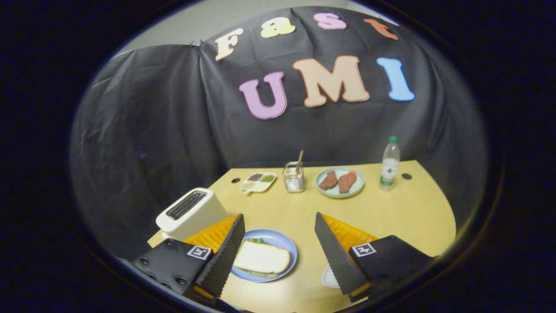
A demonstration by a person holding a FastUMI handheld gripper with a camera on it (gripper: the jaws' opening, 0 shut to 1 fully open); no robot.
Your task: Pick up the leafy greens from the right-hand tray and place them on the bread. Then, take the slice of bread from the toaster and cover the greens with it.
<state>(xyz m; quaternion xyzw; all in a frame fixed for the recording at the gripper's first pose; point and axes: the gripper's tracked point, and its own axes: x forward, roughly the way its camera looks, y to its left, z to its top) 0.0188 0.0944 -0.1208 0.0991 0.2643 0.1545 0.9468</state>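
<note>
Hand-held gripper (pixel 278 219): 2 ridged fingers, square markers, seemingly screwed mounts.

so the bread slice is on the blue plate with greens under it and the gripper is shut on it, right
Not quite. The gripper is open, its fingers spread wide and above the table, pressing on nothing. The rest holds: in the gripper view the bread slice lies on the blue plate, between the fingers, with greens peeking out from under it.
</note>
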